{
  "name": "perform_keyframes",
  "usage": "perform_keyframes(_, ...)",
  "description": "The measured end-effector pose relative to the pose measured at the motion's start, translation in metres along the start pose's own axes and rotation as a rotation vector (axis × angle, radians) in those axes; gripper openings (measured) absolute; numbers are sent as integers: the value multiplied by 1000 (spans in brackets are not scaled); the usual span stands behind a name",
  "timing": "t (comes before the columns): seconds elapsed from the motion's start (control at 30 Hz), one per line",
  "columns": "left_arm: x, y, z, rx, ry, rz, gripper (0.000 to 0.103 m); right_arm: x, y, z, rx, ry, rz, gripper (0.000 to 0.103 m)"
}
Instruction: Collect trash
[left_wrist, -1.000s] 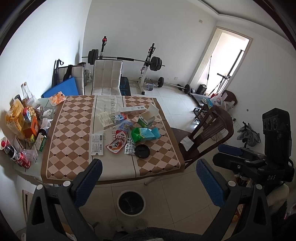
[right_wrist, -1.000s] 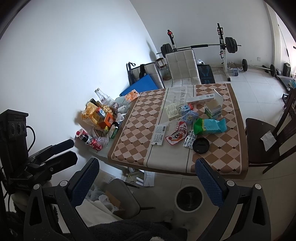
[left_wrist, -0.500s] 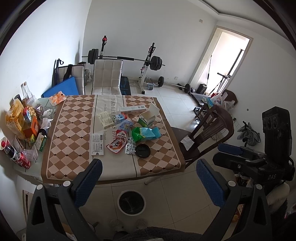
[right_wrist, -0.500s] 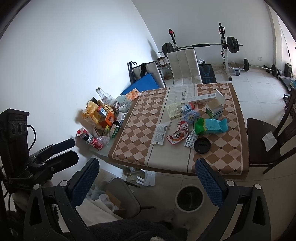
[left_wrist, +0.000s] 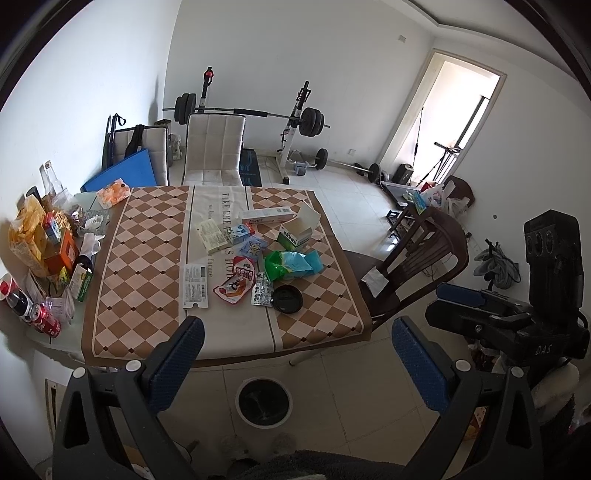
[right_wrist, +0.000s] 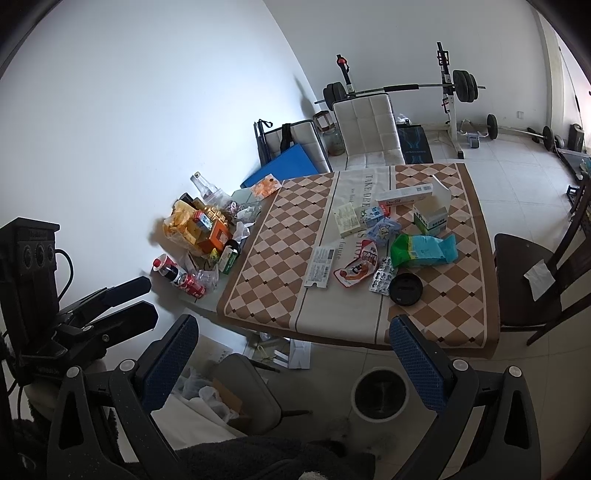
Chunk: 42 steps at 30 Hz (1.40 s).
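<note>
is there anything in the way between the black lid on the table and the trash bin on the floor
Nothing visible blocks it. The black lid lies near the table's front edge, and the trash bin stands open on the floor just below that edge, with bare tablecloth and floor between them.

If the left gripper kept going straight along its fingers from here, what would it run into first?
Probably the near edge of the table, about where the white centre strip of the checkered cloth hangs over. The left gripper is open, empty and short of the table; nothing shows in between. Fisheye depth is uncertain; a lower line would reach the bin.
</note>
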<state>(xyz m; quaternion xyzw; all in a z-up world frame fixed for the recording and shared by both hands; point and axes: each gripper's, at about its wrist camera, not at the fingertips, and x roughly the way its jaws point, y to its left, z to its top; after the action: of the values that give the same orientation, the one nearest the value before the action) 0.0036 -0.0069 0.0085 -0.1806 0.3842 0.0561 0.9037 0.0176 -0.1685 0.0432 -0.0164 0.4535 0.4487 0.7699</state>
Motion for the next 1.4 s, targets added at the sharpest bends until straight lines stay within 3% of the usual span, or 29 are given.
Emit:
perform_keyframes(0.07,7,2,1,7,3,57,103,4,-1,1,10,-5,-26,103)
perform_keyframes(0.17,30,10,4,45,-5,278,103,15,-8,2,34,-6,-101,103)
perform_keyframes(0.23,50,20,4,59,7,379,103,29,-16,3,62,8,-163,103)
perform_keyframes(0.43,125,73,-7,54,72,564,103,91,-74,7,196,81,-285,103)
perform_keyframes(0.6,199,119,-15,15,215,701,103,185,-142,6,283,195,-404,103)
perform_keyframes(0.83,287,178,-43,-229,443,830,103,354,-235,-2,295,358,-463,103)
perform_keyframes(0.97,324,191,-54,-316,519,897,103,436,-262,-9,254,458,-438,103)
perform_keyframes(1.07,350,197,-57,-345,563,933,103,480,-263,-12,155,522,-458,103)
perform_keyframes(1.23,388,215,-45,-420,584,856,103,501,-274,-8,122,542,-467,102)
perform_keyframes(1.3,408,218,-36,-421,589,801,103,497,-282,-3,105,540,-467,90)
perform_keyframes(1.37,430,221,-27,-403,596,755,103,492,-293,1,101,546,-457,67)
perform_keyframes(1.4,443,221,-22,-384,607,737,103,491,-299,1,95,560,-459,65)
